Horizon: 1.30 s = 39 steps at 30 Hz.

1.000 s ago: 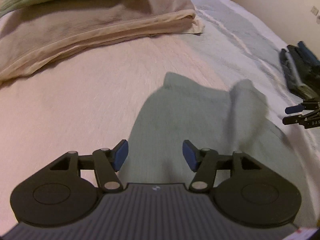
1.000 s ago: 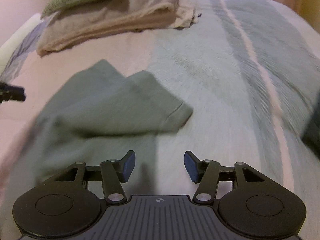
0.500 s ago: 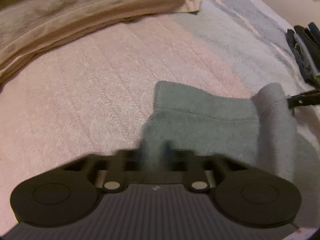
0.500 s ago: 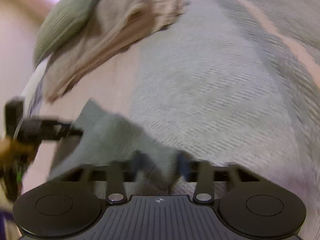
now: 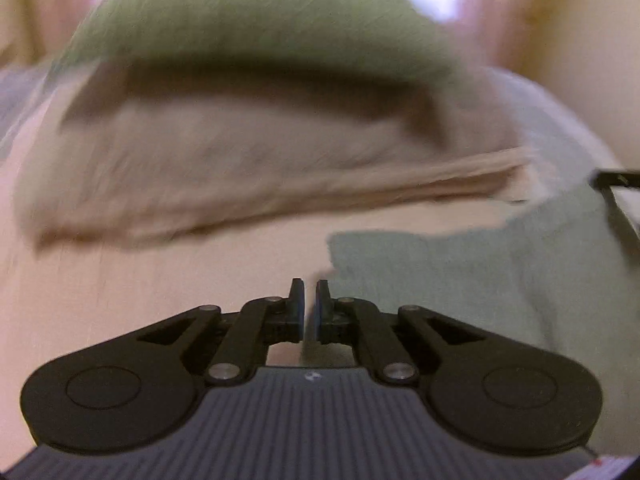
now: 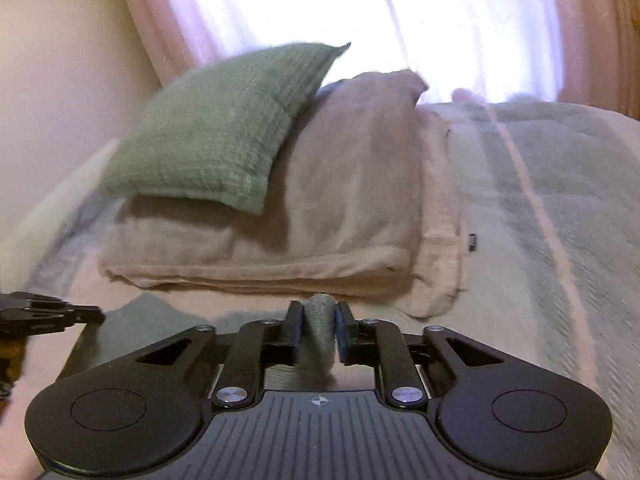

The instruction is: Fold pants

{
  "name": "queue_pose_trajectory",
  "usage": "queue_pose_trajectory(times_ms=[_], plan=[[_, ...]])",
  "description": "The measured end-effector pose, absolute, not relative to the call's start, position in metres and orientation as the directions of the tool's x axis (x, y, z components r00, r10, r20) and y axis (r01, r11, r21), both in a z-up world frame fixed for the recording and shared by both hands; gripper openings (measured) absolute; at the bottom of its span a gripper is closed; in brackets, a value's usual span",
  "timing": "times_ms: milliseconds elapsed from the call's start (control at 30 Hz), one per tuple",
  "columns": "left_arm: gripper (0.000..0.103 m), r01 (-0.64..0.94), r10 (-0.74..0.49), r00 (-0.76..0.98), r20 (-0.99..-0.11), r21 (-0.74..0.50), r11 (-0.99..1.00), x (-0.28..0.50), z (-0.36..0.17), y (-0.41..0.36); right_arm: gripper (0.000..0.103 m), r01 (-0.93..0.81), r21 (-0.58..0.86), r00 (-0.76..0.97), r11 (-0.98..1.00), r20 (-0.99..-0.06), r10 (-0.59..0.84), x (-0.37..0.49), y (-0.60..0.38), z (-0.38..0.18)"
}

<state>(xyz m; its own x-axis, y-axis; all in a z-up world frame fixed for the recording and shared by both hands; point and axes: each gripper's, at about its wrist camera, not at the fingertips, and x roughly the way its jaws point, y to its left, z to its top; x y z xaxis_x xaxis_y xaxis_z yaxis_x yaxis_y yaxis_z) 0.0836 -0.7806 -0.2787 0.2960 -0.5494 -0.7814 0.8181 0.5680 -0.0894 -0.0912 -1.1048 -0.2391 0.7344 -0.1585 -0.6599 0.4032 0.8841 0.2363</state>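
The grey-green pants point(image 5: 460, 280) hang stretched between my two grippers above the pink and grey bedspread point(image 6: 540, 208). My left gripper point(image 5: 308, 308) is shut at the pants' left corner, with only a thin slit between its pads. From the right wrist view its tip point(image 6: 96, 314) meets the pants' edge point(image 6: 136, 320). My right gripper point(image 6: 319, 320) is shut on a bunched fold of the pants point(image 6: 320, 336). In the left wrist view it shows at the far right edge point(image 5: 616, 178). The left wrist view is blurred.
A green cushion point(image 6: 216, 128) leans on a beige pillow point(image 6: 340, 208) just ahead of both grippers; the same cushion point(image 5: 256, 12) and pillow point(image 5: 240, 160) appear in the left view. A bright curtained window point(image 6: 440, 20) is behind. A wall point(image 6: 60, 60) stands at the left.
Both grippers went from open to shut on the pants. Both views have swung up from the bedspread toward the pillows, with the pants lifted along.
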Motion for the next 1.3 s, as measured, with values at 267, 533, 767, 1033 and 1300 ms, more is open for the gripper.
queue_pose_trajectory(times_ms=[267,533,767,1033,1300], plan=[[0.010,0.782,-0.541,0.211,-0.814,-0.191,0.593,0.047,-0.315,-0.718,0.055,0.486,0.316,0.662,0.815,-0.741,-0.107,-0.155,-1.059,-0.310],[0.010,0.813,-0.423,0.071,-0.903,-0.194,0.550,-0.056,-0.353,-0.644,0.055,0.506,0.437,0.614,0.744,-0.788,0.046,-0.263,-0.977,-0.351],[0.012,0.769,-0.315,0.063,-0.947,-0.155,0.620,-0.126,-0.343,-0.559,0.055,0.523,0.399,0.588,0.753,-0.809,0.021,-0.320,-0.936,-0.325],[0.013,0.711,-0.232,0.021,-0.973,-0.149,0.687,-0.213,-0.326,-0.465,0.055,0.549,0.418,0.507,0.724,-0.855,0.109,-0.396,-0.847,-0.317],[0.013,0.861,-0.300,0.004,-0.954,-0.149,0.486,-0.281,-0.305,-0.403,0.055,0.539,0.347,0.461,0.767,-0.884,0.076,-0.451,-0.716,-0.305]])
